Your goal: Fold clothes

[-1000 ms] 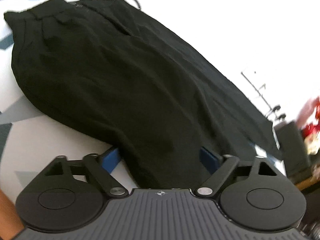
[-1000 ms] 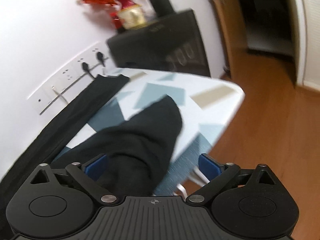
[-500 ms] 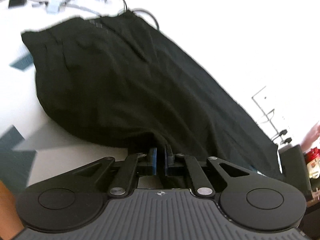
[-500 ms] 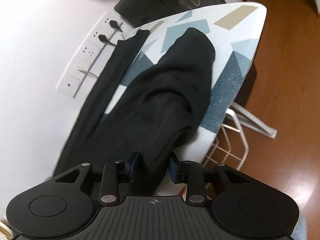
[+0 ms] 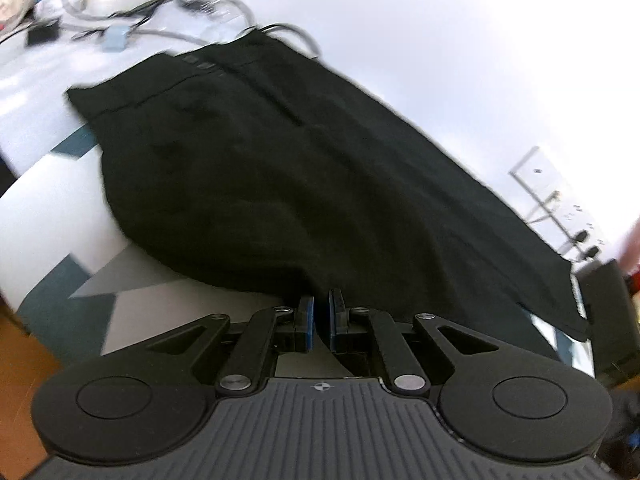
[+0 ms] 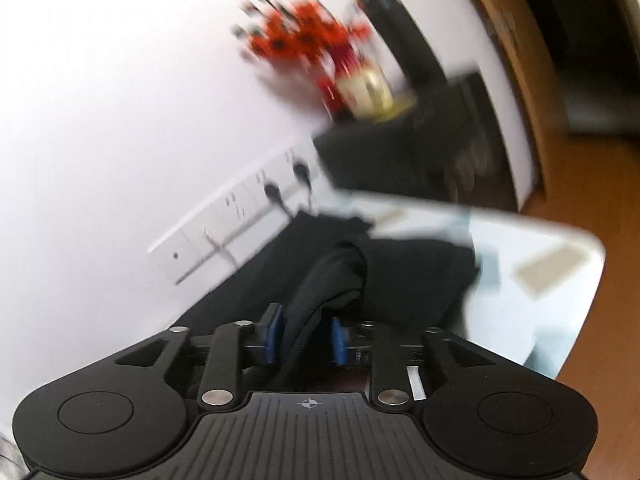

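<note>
A pair of black trousers [image 5: 280,168] lies spread on a patterned ironing board [image 5: 72,292], waistband at the far left. My left gripper [image 5: 321,312] is shut on the near edge of the trousers. In the right wrist view, my right gripper [image 6: 306,334] is shut on a bunched fold of the black trousers [image 6: 328,280], lifted over the board's narrow end [image 6: 560,272]. More black cloth lies flat beyond it.
White wall with sockets and plugs [image 6: 272,192] runs behind the board. A black appliance [image 6: 420,148] with red flowers [image 6: 304,36] on it stands past the board's end. Cables [image 5: 160,16] lie beyond the waistband. Wooden floor [image 6: 600,160] is to the right.
Both grippers have closed on the trousers from open. The right gripper has lifted its bunch of cloth and swung toward the wall; the view is blurred by motion.
</note>
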